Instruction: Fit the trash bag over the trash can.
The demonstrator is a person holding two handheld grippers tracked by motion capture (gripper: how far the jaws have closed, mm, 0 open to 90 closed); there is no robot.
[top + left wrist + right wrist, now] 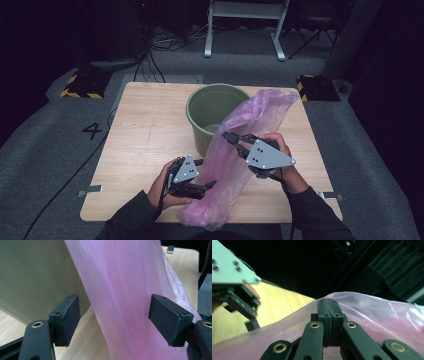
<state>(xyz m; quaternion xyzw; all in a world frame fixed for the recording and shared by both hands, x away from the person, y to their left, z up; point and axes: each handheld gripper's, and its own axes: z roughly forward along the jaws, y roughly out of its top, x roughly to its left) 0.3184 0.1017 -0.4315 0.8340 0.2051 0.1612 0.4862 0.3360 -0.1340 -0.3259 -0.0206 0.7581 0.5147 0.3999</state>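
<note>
your right gripper (pixel 328 305) is clamped on the pink bag (pixel 250 135). your left gripper (pixel 113 317) gapes around it, not pinching; close it, then spread the bag over the green bucket (pixel 212 107).

From where I stand, I read just one sign: a black number "4" (pixel 92 131) marked on the grey floor (pixel 45 135) left of my table (pixel 145 130).

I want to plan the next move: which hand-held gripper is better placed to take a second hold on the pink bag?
Left. The left hand-held gripper has open pads either side of the pink bag, not pressing. The right hand-held gripper is already shut on it.
</note>
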